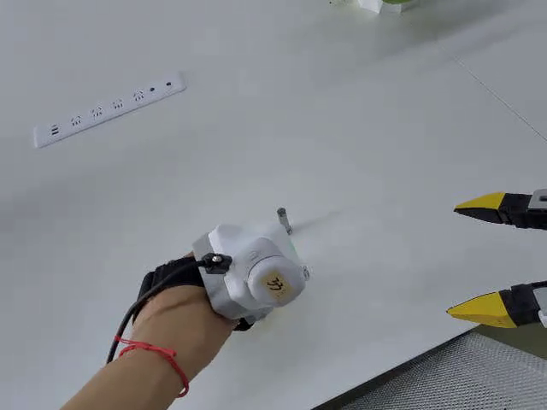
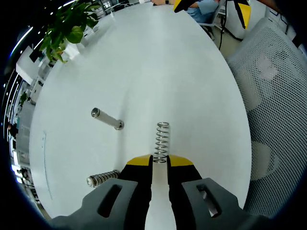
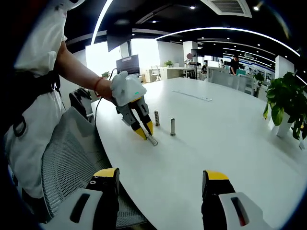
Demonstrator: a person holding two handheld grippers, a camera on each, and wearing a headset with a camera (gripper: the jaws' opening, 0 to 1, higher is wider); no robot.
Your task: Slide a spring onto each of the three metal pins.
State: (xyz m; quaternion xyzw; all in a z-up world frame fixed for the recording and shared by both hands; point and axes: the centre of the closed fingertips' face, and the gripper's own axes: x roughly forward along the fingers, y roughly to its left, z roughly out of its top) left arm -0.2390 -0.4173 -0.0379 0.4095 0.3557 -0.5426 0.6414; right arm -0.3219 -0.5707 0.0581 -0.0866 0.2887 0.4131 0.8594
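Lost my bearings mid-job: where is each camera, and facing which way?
Head view: above, facing down at the table; left hand and right gripper show.
Left gripper view: low, along its own jaws, shut on a spring.
Right gripper view: across the table at the left gripper; own jaws open.
Shared: both gripper views show the spring.

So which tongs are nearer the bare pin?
Left. The left tongs, shut on a spring, sit close beside the bare pin; the right tongs hang open, well away.

- head view: high above the table [image 1: 359, 154], looking down
- left gripper view: low over it, close to a bare pin [image 2: 107, 119]
- right gripper view: off its edge, farther back, same pin
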